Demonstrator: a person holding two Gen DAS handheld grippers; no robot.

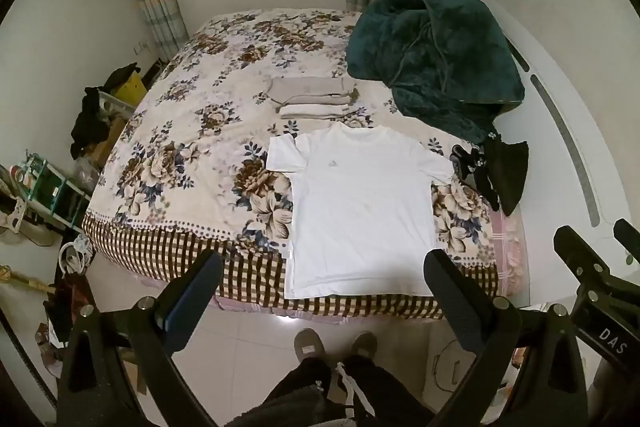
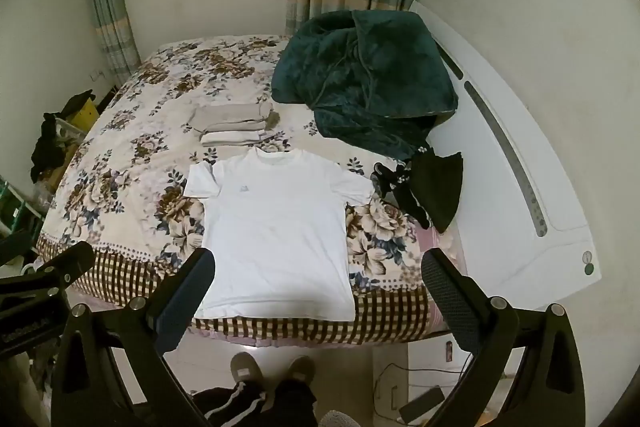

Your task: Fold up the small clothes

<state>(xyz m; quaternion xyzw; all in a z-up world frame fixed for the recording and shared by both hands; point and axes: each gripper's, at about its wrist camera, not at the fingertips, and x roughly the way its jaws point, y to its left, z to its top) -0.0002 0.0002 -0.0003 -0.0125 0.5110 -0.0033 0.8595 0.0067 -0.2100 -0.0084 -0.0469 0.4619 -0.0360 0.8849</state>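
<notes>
The left gripper (image 1: 322,275) and right gripper (image 2: 318,275) are held fully spread above the bed's (image 2: 120,155) near edge, with nothing gripped or touched. The white T-shirt (image 2: 276,227) is laid flat there, its long axis running six to twelve o'clock, collar at twelve.

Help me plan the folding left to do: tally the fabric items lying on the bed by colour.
White: 1, the T-shirt spread flat near the bed's front edge
Beige: 2, folded pieces stacked beyond the collar
Dark green: 1, the plush blanket heaped at the far right
Black: 1 loose pile of dark clothes; separate pieces cannot be told apart
Total: 5
</notes>
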